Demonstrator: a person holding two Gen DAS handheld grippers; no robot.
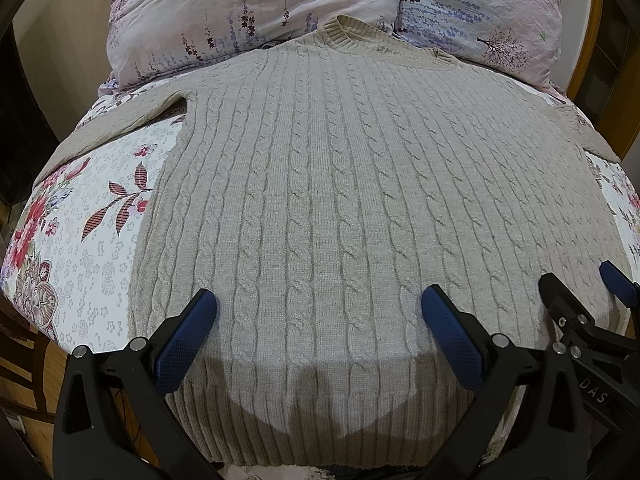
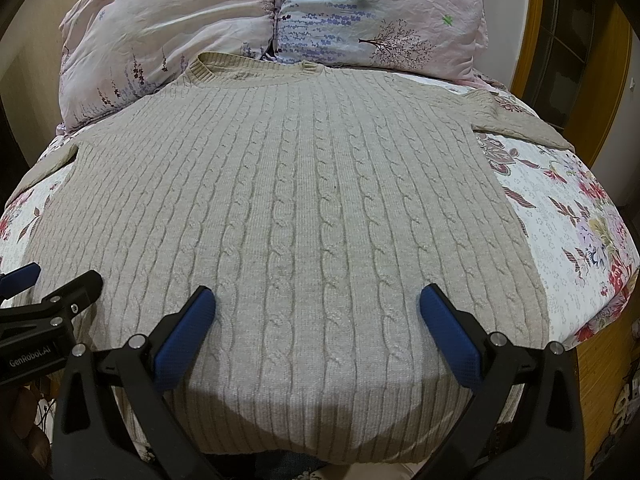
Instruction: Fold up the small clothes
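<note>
Both wrist cameras hovering close over sweater point(image 1: 320, 200) hem, facing pillows point(image 2: 280, 20) at bed head; left view sitting left, views sharing sweater body.

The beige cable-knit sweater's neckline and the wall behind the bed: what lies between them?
Two crumpled pastel floral pillows sit just behind the sweater collar, clearest in the right wrist view.

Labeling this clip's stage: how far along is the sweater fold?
Done: the beige cable-knit sweater lies flat and face-up on the floral bedsheet, sleeves spread out, collar toward the pillows. In hand: nothing; the left hand-held gripper and right hand-held gripper are open near the hem. Left: every fold.
</note>
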